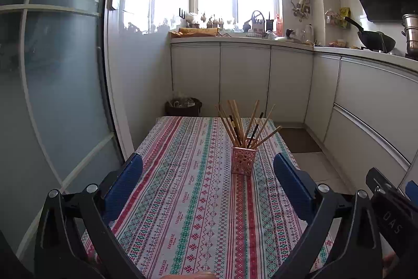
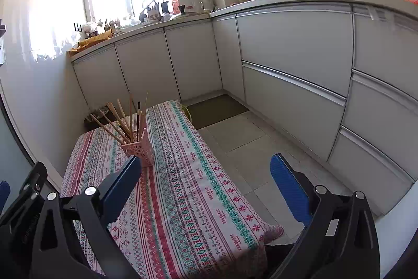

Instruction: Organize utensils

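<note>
A pink lattice holder [image 1: 243,160] stands upright on the patterned tablecloth [image 1: 188,187], past the table's middle. Several wooden chopsticks [image 1: 239,122] and a few dark ones fan out of it. My left gripper [image 1: 208,161] is open and empty, held above the near part of the table, short of the holder. In the right wrist view the holder [image 2: 139,151] stands just beyond my left fingertip [image 2: 132,169]. My right gripper [image 2: 206,164] is open and empty, over the table's right edge. No loose utensil shows on the cloth [image 2: 183,187].
A glass sliding door [image 1: 57,96] runs along the table's left side. White kitchen cabinets [image 2: 287,64] line the back and right. A dark bin [image 1: 183,106] stands behind the table's far end. Tiled floor [image 2: 248,148] and a dark mat [image 2: 216,110] lie to the right.
</note>
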